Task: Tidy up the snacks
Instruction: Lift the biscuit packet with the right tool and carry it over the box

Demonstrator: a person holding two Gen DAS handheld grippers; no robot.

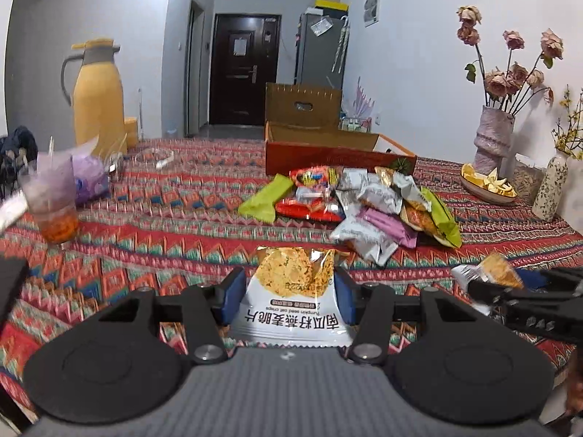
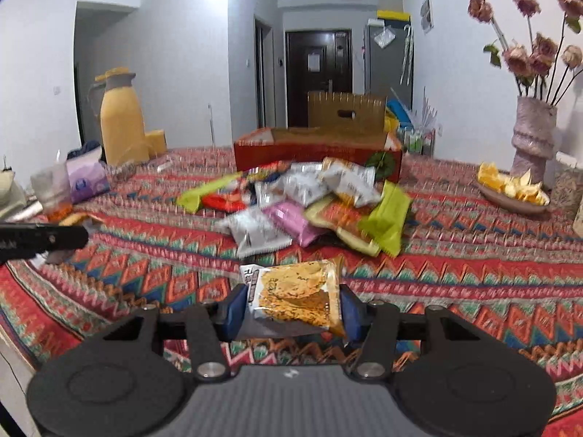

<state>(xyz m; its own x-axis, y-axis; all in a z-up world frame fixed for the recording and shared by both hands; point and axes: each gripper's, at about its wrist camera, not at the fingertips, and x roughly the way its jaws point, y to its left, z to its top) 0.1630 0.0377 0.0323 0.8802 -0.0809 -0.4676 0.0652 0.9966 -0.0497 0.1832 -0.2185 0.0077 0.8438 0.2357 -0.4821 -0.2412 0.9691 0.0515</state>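
Snack packets are held one in each gripper above the patterned tablecloth (image 1: 153, 233). The left gripper (image 1: 289, 291) pinches a white oat crisp packet (image 1: 291, 298) between its two blue pads (image 1: 233, 296), which press on the packet's left and right edges. The packet stands upright with its printed face toward the camera, upside down, its lower end reaching back toward the gripper body and its top rising above the fingertips. The right gripper (image 2: 291, 307) pinches a second crisp packet (image 2: 297, 296) the same way, one blue pad (image 2: 235, 309) on each side. This packet lies tilted, its left end higher than its right, with its picture of golden crisps facing the camera and its far edge sticking out beyond the fingertips.

Further out on the cloth, well apart from both grippers, lies a loose pile of snacks (image 2: 306, 204): silver, pink, red and green packets overlapping one another. Just behind the pile sits an open red cardboard box (image 2: 317, 149), its lid flap standing up at the back. A yellow jug (image 1: 96, 94) stands at the far left, with a plastic cup (image 1: 53, 196) nearer on that side. To the right are a dish of orange pieces (image 2: 513, 191) and a vase of dried roses (image 2: 532, 131).
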